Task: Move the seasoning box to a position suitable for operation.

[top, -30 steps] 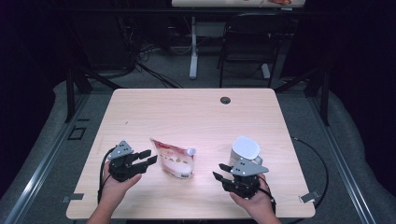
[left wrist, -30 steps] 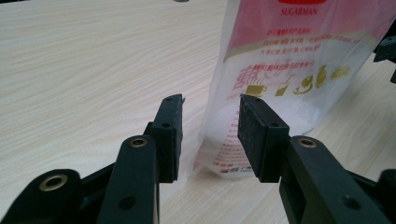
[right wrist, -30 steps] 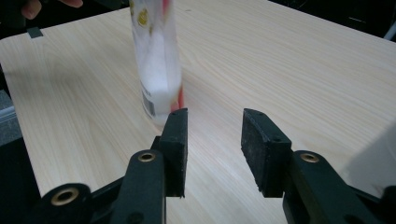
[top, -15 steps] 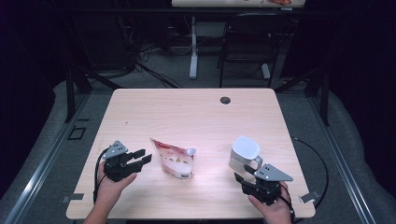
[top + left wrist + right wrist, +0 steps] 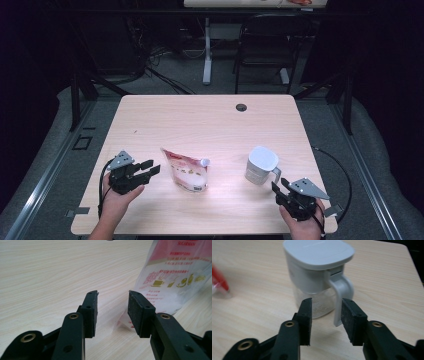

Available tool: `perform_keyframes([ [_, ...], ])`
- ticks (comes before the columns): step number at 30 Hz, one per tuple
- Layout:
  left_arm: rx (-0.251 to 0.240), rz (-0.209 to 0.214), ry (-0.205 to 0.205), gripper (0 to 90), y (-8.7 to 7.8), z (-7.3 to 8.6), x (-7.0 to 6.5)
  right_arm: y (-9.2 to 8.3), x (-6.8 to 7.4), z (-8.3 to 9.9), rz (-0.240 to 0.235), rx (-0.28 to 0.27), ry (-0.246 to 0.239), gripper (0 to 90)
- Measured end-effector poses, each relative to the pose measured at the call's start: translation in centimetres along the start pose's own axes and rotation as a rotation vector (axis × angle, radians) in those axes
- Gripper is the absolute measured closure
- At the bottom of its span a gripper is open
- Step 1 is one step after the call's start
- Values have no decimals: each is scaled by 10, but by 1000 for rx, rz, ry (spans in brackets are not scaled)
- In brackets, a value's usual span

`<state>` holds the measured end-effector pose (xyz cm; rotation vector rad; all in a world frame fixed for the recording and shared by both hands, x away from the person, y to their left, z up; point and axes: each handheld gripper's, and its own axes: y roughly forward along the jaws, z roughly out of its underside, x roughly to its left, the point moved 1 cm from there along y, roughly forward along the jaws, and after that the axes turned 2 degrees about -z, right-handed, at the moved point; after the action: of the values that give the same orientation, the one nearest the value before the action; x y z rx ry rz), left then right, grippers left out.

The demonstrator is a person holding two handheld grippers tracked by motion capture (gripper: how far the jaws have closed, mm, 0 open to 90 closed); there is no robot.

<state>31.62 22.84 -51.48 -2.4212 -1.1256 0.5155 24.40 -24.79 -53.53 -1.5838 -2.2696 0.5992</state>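
Since a second before, the right gripper (image 5: pixel 278 186) had drawn back from the jug (image 5: pixel 261 165), jaws apart and just narrowing, nothing between. The left gripper (image 5: pixel 151 166) stayed beside the pouch (image 5: pixel 186 170), jaws apart.

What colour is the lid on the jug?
Pale grey, on the clear plastic jug with its flat squarish lid; the right gripper view shows it best.
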Motion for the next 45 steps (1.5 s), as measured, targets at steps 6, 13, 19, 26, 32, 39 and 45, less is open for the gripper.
perform_keyframes([
  [6, 0, -4, -2, 601, -1, 0, 1, 5, -7, 1, 50, -20, 38, 510],
  [13, -5, -17, 14, 607, -3, 1, 1, 29, -8, -2, 79, 17, -29, 548],
  [19, -5, -23, 12, 607, -5, 2, 4, 38, -4, -5, 126, 23, -72, 602],
  [26, -13, -23, -7, 612, -5, 3, 7, 44, -7, -7, 148, 28, -75, 681],
  [32, -6, -25, -15, 623, -6, 3, 9, 45, -6, -9, 96, 37, -92, 689],
  [39, -13, -33, -16, 624, -5, 4, 9, 45, 1, -10, 31, 30, -117, 689],
  [45, -14, -36, -17, 624, -6, 4, 10, 44, 15, -11, -74, 26, -179, 690],
])
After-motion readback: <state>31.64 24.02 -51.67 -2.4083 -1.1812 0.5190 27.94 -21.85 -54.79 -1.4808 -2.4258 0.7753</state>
